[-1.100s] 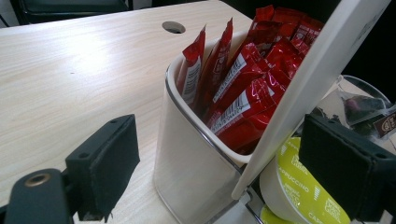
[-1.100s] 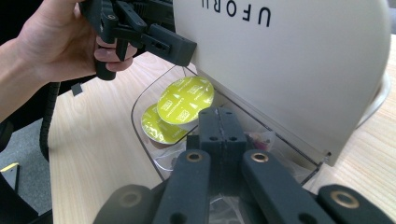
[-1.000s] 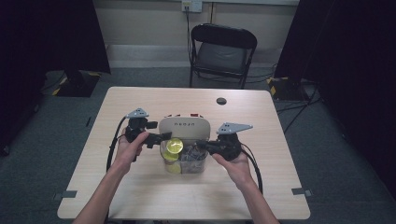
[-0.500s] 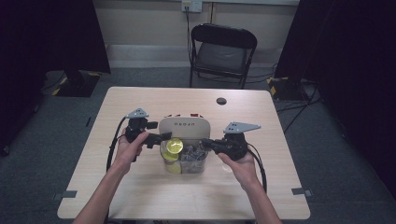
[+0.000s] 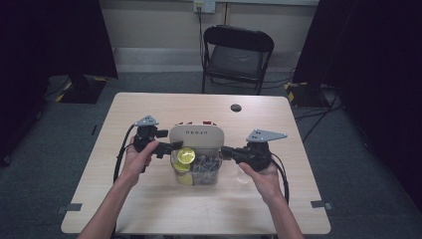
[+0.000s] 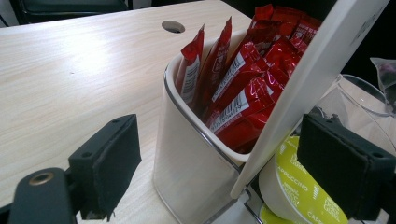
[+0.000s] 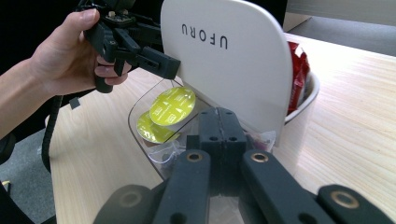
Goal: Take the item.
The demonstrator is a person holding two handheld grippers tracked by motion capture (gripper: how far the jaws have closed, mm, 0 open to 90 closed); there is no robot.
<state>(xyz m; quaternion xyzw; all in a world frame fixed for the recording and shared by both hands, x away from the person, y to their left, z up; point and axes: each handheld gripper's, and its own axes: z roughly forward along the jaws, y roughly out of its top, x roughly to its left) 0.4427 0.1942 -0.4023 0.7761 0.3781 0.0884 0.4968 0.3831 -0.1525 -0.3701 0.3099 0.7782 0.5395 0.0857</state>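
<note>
Organizer box sits mid-table, just in front of me; its white lid stands tilted up over the box. Behind the lid, the rear compartment holds upright red sachets; in front of it, the clear compartment holds yellow-green coffee capsules and small wrapped items. My left gripper is at the left edge of the lid: its fingers straddle that edge, one behind it, one on the capsule side, and have just been closing a little with the lid between them. Whether the pads press on it I cannot tell. I judge this hold is meant to keep the lid propped so the front compartment stays reachable. My right gripper is just right of the box, fingers shut together on nothing, tips aimed at the clear compartment. Against the picture a second ago, the right gripper has drifted slightly away from the box; the left one, box and lid are unchanged.
</note>
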